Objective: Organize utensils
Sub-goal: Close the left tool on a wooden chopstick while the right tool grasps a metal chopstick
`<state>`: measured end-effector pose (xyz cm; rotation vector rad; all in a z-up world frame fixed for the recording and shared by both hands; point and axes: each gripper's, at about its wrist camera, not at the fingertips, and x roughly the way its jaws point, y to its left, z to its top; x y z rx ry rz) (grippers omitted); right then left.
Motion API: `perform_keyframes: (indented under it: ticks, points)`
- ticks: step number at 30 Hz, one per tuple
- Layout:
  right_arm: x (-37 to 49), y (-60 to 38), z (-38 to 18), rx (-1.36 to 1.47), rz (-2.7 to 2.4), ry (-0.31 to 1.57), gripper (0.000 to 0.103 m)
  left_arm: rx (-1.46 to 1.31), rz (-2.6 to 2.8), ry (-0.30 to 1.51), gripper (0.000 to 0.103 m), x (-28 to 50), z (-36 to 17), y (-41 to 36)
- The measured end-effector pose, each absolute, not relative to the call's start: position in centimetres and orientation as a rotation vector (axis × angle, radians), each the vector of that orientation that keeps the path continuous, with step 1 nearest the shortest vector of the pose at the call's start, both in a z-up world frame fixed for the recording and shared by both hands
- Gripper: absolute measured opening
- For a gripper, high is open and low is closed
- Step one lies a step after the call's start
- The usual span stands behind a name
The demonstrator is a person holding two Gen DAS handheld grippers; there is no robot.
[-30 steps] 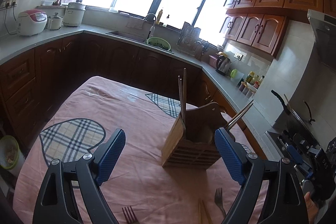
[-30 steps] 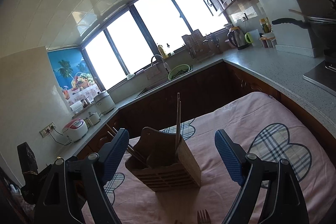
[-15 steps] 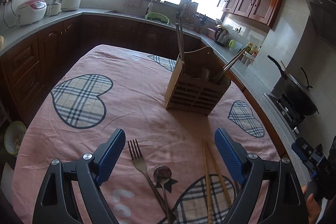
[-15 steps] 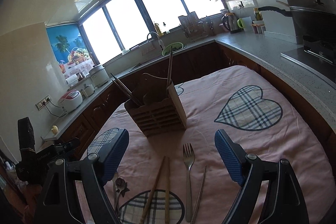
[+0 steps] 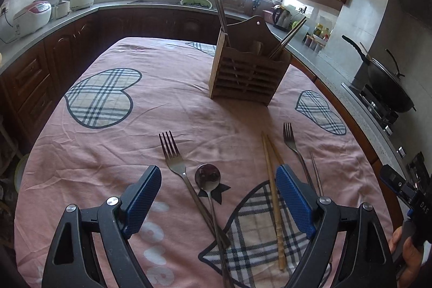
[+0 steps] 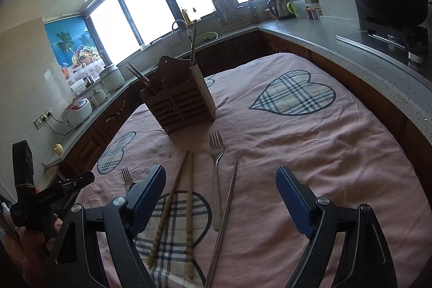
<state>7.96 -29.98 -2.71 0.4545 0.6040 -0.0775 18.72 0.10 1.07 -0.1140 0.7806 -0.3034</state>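
A wooden utensil holder [image 5: 245, 72] stands on the pink tablecloth [image 5: 189, 109] with chopsticks sticking out; it also shows in the right wrist view [image 6: 181, 104]. Loose on the cloth lie a fork [image 5: 175, 161], a spoon [image 5: 208, 177], wooden chopsticks [image 5: 271, 188], a second fork [image 5: 294, 147] and a thin metal chopstick [image 5: 316, 172]. The right wrist view shows the wooden chopsticks [image 6: 183, 193], a fork [image 6: 216, 172] and the metal chopstick [image 6: 226, 207]. My left gripper [image 5: 218, 199] is open and empty above the fork and spoon. My right gripper [image 6: 221, 196] is open and empty above the fork and metal chopstick.
Dark kitchen cabinets with a grey counter [image 5: 81, 15] ring the table. A wok [image 5: 388, 82] sits on the stove at right. Rice cookers [image 5: 35, 15] stand at the left. A sink [image 5: 194, 2] lies below the windows.
Both grippers have pulled back from the holder and tilted down toward the table. The loose forks, spoon and chopsticks have come into view. Both stay open.
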Motion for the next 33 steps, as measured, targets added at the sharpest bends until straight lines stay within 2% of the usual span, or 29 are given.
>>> perform_keyframes:
  ticks: [7, 17, 23, 27, 29, 33]
  points:
    - [9.1, -30.3, -3.7, 0.452, -0.084, 0.649, 0.084, -0.046, -0.347, 0.852, 0.086, 20.8, 0.0, -2.6]
    - [11.8, -31.0, -4.9, 0.458, -0.08, 0.717, 0.067, 0.025, -0.366, 0.911, 0.084, 24.4, -1.1, -5.7]
    - [13.9, -31.6, -6.0, 0.467, -0.076, 0.759, 0.06, 0.067, -0.377, 0.949, 0.076, 26.8, -2.5, -8.2]
    - [15.8, -31.9, -7.3, 0.489, -0.066, 0.809, 0.048, 0.082, -0.39, 0.985, 0.07, 28.8, -3.8, -9.6]
    - [16.7, -31.8, -7.8, 0.484, -0.057, 0.834, 0.045, 0.088, -0.401, 1.009, 0.07, 29.9, -4.6, -10.3]
    - [18.5, -31.5, -8.9, 0.463, -0.041, 0.887, 0.036, 0.094, -0.423, 1.061, 0.061, 32.2, -6.2, -11.6]
